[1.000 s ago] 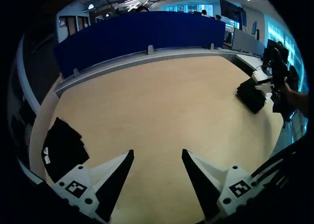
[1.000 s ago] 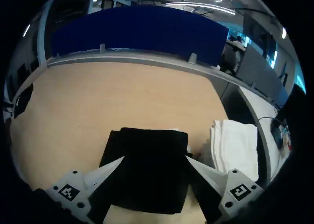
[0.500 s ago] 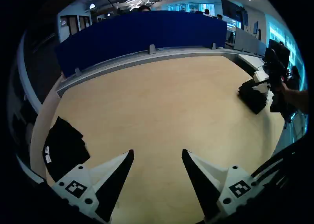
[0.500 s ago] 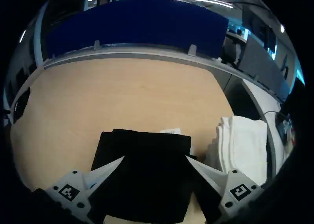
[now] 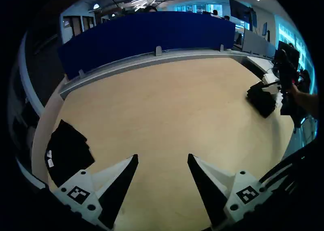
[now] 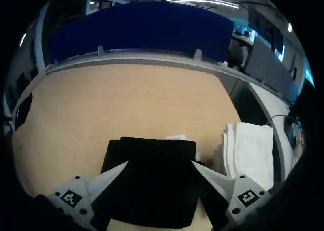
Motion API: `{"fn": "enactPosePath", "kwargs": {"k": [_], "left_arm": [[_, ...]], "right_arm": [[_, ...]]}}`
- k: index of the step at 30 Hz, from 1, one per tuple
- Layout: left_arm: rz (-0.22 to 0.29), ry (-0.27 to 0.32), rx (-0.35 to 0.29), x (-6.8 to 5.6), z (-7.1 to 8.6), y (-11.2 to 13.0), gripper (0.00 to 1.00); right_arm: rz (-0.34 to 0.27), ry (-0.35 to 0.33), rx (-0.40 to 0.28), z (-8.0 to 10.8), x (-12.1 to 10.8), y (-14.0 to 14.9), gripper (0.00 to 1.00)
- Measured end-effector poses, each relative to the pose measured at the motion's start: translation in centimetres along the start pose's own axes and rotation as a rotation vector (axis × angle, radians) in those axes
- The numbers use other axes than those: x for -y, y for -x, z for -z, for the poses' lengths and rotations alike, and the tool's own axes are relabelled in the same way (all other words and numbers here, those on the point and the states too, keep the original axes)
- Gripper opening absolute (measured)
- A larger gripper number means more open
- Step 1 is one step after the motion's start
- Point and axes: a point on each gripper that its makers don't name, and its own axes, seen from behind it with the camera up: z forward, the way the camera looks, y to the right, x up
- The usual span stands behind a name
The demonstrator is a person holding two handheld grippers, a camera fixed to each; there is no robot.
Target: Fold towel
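A folded black towel (image 6: 156, 178) lies on the wooden table (image 6: 121, 101), directly between the fingers of my right gripper (image 6: 159, 163). The jaws stand wide apart and straddle the towel, which spreads under both fingers; a small white tag peeks out at its far edge. In the left gripper view the same towel (image 5: 261, 101) sits at the table's right edge, below the right gripper (image 5: 285, 73) and the hand (image 5: 305, 101) holding it. My left gripper (image 5: 161, 158) hovers open over bare wood. A second black towel (image 5: 67, 152), loosely folded, lies at the near left.
A stack of folded white towels (image 6: 247, 154) sits just right of the black towel, near the table's edge. A blue partition (image 5: 146, 32) on a grey rail runs along the table's far side. Desks and monitors stand beyond on the right.
The right gripper view shifted slightly; the black towel and white stack sit a little differently in frame. The left gripper has barely moved.
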Motion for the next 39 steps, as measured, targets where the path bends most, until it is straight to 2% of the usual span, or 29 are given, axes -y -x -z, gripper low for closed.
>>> {"fn": "enactPosePath", "kwargs": {"k": [9,17,23,31,39], "left_arm": [[0.007,0.012,-0.015,0.1,0.0,-0.2,0.9],[0.006,0.024,-0.037,0.3,0.2,-0.6,0.9],[0.008,0.031,-0.061,0.4,0.4,-1.1,0.9],[0.019,0.041,-0.085,0.3,0.5,-1.3,0.9],[0.04,0.04,-0.121,0.5,0.2,-1.9,0.9]], "right_arm": [[0.006,0.021,-0.032,3.0,0.4,-0.3,1.0],[-0.039,0.044,-0.093,6.2,1.5,0.3,1.0],[-0.084,0.078,-0.205,8.7,2.3,-0.3,1.0],[-0.119,0.105,-0.314,10.0,2.7,-1.4,1.0],[-0.198,0.126,-0.499,12.3,2.8,-4.7,1.0]]}}
